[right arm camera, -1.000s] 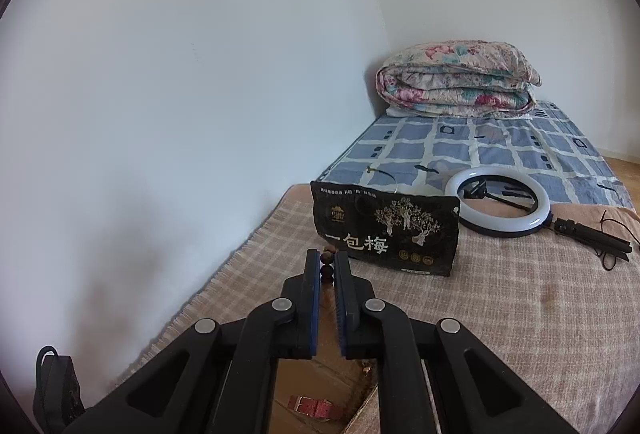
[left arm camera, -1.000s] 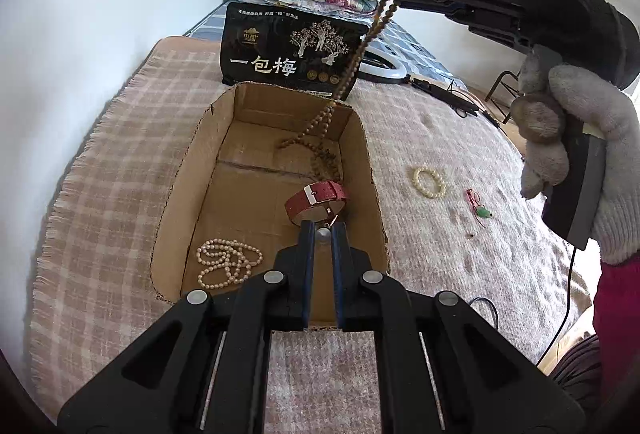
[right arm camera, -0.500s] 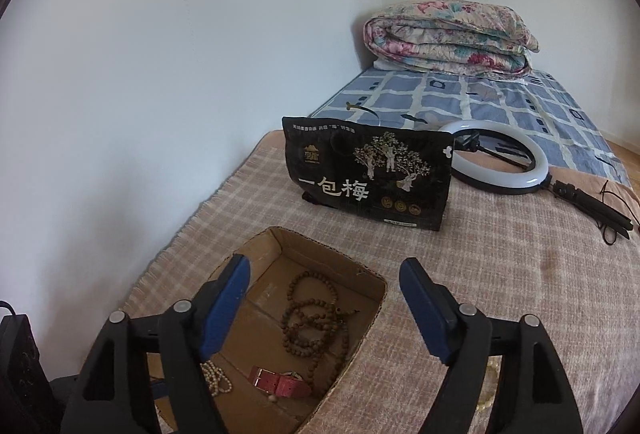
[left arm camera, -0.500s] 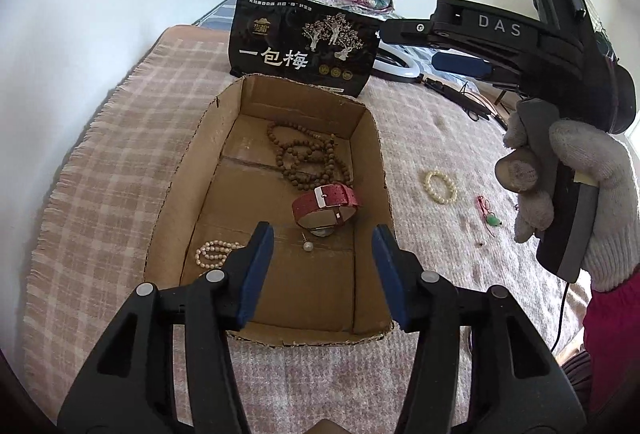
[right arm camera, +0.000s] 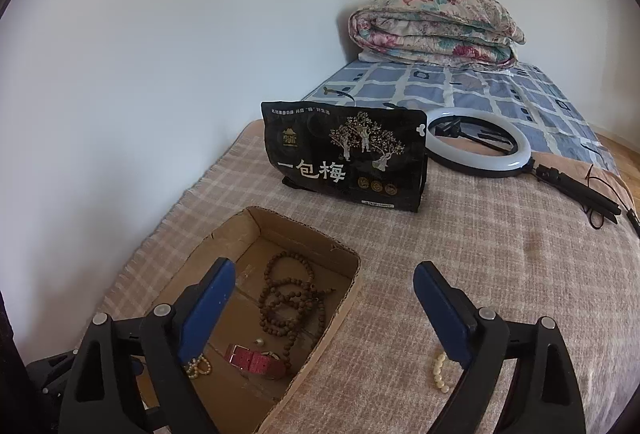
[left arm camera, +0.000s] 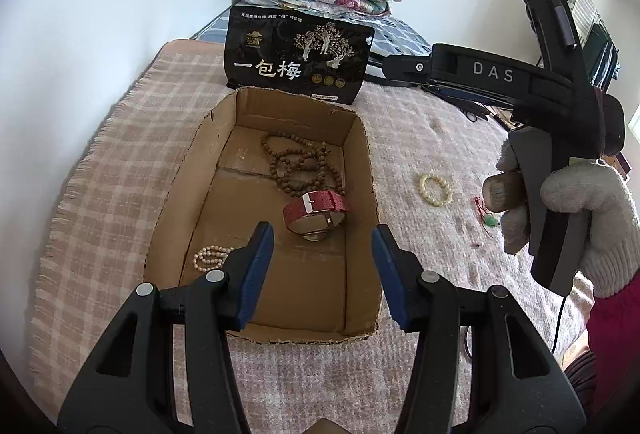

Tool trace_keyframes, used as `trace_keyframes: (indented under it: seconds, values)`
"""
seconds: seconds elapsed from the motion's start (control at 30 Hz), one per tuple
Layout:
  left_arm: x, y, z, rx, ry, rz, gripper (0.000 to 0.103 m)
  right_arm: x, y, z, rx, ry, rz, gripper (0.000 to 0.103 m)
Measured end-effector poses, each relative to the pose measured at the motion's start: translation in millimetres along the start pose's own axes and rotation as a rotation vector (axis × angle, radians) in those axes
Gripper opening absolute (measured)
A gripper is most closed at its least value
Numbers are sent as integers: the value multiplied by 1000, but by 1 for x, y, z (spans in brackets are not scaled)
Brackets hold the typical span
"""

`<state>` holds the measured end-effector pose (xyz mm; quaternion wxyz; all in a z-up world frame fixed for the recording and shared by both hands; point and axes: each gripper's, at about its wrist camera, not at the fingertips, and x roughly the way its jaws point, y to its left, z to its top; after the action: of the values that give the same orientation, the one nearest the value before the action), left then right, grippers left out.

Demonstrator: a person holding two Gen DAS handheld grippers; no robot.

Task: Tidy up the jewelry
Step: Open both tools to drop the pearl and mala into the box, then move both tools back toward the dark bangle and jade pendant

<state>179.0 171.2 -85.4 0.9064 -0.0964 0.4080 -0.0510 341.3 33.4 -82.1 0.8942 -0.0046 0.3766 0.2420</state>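
An open cardboard box [left arm camera: 368,169] [right arm camera: 340,310] lies on the plaid blanket. Inside lie a brown wooden bead necklace [left arm camera: 298,163] [right arm camera: 286,298], a red-strap watch [left arm camera: 316,211] [right arm camera: 256,360] and a pearl strand [left arm camera: 208,258] [right arm camera: 198,366]. On the blanket right of the box lie a cream bead bracelet [left arm camera: 436,189] [right arm camera: 438,374] and a green pendant on a red cord [left arm camera: 490,220]. My left gripper [left arm camera: 322,270] is open and empty above the box's near end. My right gripper [right arm camera: 320,310] is open and empty, held high over the box's right wall.
A black snack bag [left arm camera: 298,63] [right arm camera: 346,157] stands behind the box. A ring light on a stand [right arm camera: 480,143] lies at the back right. A folded floral quilt [right arm camera: 434,29] sits on the blue checked mattress by the wall.
Both grippers opened. The right gripper let the brown bead necklace down into the box, and the left gripper released a small pearl beside the watch and pulled back.
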Motion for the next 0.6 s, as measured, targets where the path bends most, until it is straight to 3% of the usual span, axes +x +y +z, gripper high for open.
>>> trace_keyframes:
  seconds: [0.1, 0.27, 0.33, 0.6]
  values:
    - [-2, -6, 0, 16, -10, -1, 52, -8, -9, -2, 16, -26, -5, 101]
    - [-3, -18, -1, 37, -12, -4, 52, -22, -27, -9, 32, -55, -16, 101]
    - [-4, -24, -1, 48, -16, -3, 63, -28, -36, -13, 31, -58, -26, 102]
    - [-2, -51, -2, 92, -30, -8, 77, -54, -74, -28, 51, -80, -68, 102]
